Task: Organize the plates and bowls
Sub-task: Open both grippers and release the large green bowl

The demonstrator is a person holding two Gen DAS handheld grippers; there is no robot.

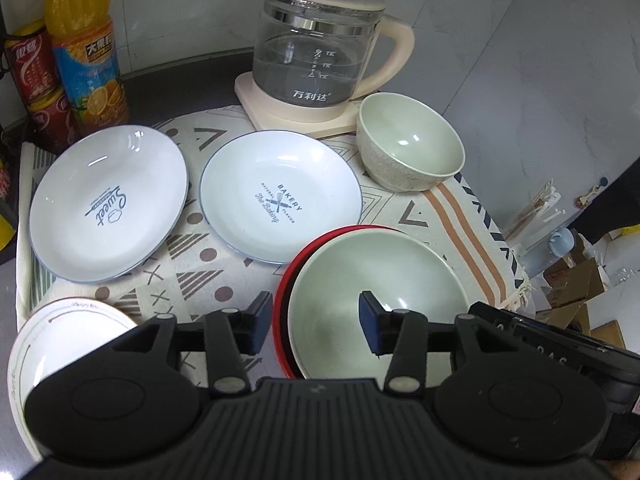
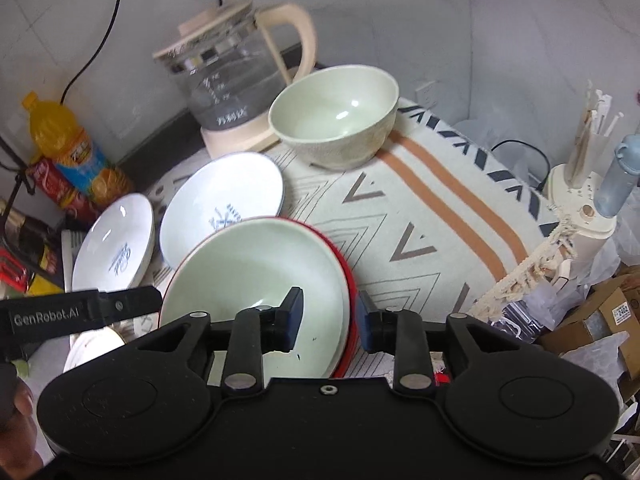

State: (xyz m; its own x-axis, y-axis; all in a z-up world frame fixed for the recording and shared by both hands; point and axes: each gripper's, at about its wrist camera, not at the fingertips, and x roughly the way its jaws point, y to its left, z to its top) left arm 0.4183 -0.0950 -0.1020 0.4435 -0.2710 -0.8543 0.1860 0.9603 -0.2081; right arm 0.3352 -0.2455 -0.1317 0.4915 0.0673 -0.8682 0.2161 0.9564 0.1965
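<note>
Right claw (image 2: 328,326): jaws parted, straddling the near right rim of the green bowl (image 2: 256,280), one blue pad inside the bowl and the other outside the red rim beneath; the pads do not visibly press the rim. Left claw (image 1: 310,326): jaws parted wide, straddling the left rim of the same green bowl (image 1: 376,304), its right pad over the bowl's interior and its left pad outside over the cloth, gripping nothing. Green bowl: nested upright in a red bowl (image 1: 282,312), the red edge showing along one side, at the near edge of the patterned cloth (image 1: 192,276) that covers the desk. Bakery plate (image 1: 280,196): white, blue-rimmed, printed "BAKERY", lying flat just beyond the nested pair. Sweet plate (image 1: 108,204): white, printed "Sweet", lying beside the bakery plate on its left, the two rims close. White dish (image 1: 52,344): partly hidden under the left claw at the near left corner. Second green bowl (image 1: 410,148): upright, speckled outside, at the far right of the cloth, just beside the kettle base. Glass kettle (image 1: 316,48): cream lid, handle and base, standing at the back. Orange juice bottle (image 1: 86,48) and red cans (image 1: 34,68): grouped at the far left against the wall.
</note>
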